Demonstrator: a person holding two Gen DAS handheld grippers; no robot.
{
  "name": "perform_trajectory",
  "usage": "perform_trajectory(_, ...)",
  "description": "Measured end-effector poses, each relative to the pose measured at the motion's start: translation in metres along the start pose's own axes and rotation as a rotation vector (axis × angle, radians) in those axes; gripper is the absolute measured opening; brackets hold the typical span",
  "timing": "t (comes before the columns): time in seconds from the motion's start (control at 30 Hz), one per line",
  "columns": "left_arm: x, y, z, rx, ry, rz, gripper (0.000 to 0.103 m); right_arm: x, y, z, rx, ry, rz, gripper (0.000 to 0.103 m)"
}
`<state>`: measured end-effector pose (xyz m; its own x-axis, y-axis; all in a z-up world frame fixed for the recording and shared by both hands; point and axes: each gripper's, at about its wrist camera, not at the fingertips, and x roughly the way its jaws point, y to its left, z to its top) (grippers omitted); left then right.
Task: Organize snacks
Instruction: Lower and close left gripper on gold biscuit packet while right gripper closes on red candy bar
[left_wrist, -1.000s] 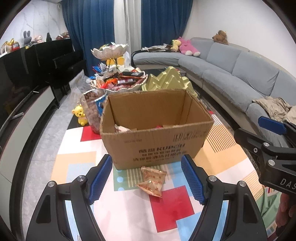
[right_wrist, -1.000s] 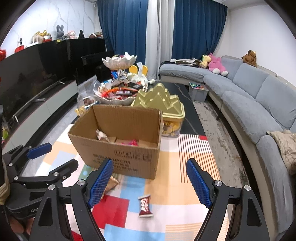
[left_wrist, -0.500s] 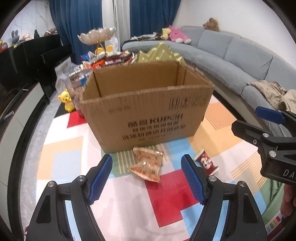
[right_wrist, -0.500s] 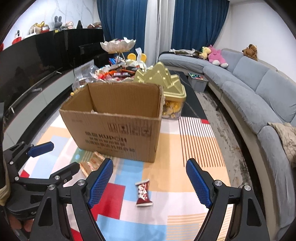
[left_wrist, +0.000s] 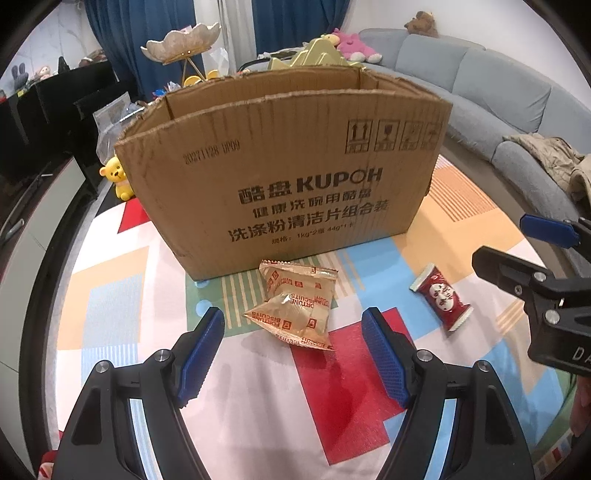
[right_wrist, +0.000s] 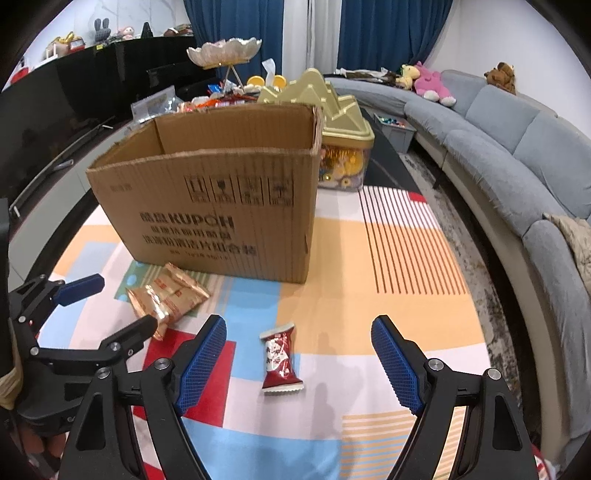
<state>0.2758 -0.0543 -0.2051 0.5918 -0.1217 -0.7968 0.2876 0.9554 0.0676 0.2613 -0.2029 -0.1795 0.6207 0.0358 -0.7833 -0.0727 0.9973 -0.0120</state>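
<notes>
Two gold "FORTUNE BISCUITS" packets (left_wrist: 295, 306) lie before the "KUPOH" carton (left_wrist: 288, 177), now nearer than before. Left gripper (left_wrist: 293, 354) and right gripper (right_wrist: 299, 354) gape wide, empty; a red snack packet (right_wrist: 280, 358) lies beneath the right.

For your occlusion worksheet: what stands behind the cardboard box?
Behind the cardboard box rise a gold-lidded tub, snack packets and a shell-shaped dish. The box hides their lower parts and its own contents.

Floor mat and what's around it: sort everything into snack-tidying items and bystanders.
Job items:
- cardboard box
- two gold fortune biscuit packets
- red snack packet
- left gripper, open
- right gripper, open

Just lying about:
- yellow bear toy
- grey sofa
- pink plush toy
- gold-lidded tub
</notes>
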Motion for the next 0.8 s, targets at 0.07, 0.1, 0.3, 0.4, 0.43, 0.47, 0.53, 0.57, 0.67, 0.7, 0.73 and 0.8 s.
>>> perform_trajectory(0.07,0.004,-0.001,-0.001,0.006,0.0,0.01,0.076,0.006,-0.001,-0.003,0.003,0.012,0.001,0.082)
perform_trajectory(0.1,0.006,-0.002,-0.001,0.009,0.0,0.012,0.076,0.009,-0.001,-0.005,0.004,0.017,0.001,0.082)
perform_trajectory(0.3,0.02,-0.003,-0.001,0.028,-0.001,0.023,0.076,0.023,-0.002,-0.012,0.002,0.039,0.0,0.082)
perform_trajectory(0.4,0.027,-0.004,0.001,0.033,0.0,0.023,0.076,0.03,-0.001,-0.016,-0.005,0.049,0.001,0.082)
perform_trajectory(0.43,0.029,-0.004,0.001,0.034,0.002,0.023,0.076,0.032,-0.001,-0.017,-0.007,0.052,0.002,0.082)
perform_trajectory(0.47,0.032,-0.003,0.001,0.035,0.004,0.023,0.076,0.035,0.0,-0.018,-0.009,0.056,0.003,0.082)
perform_trajectory(0.53,0.036,-0.003,0.001,0.036,0.007,0.024,0.076,0.038,0.0,-0.02,-0.012,0.061,0.004,0.082)
perform_trajectory(0.57,0.038,-0.003,0.001,0.037,0.009,0.024,0.076,0.039,0.0,-0.02,-0.013,0.064,0.005,0.082)
perform_trajectory(0.67,0.044,-0.005,0.0,0.039,0.017,0.024,0.073,0.045,-0.001,-0.023,-0.012,0.073,0.01,0.082)
perform_trajectory(0.7,0.045,-0.006,-0.001,0.039,0.02,0.023,0.072,0.047,-0.001,-0.024,-0.01,0.078,0.013,0.081)
perform_trajectory(0.73,0.047,-0.006,-0.001,0.037,0.025,0.02,0.071,0.049,-0.001,-0.025,-0.007,0.081,0.016,0.081)
perform_trajectory(0.8,0.051,-0.005,-0.001,0.03,0.034,0.015,0.067,0.051,-0.002,-0.026,-0.001,0.086,0.021,0.081)
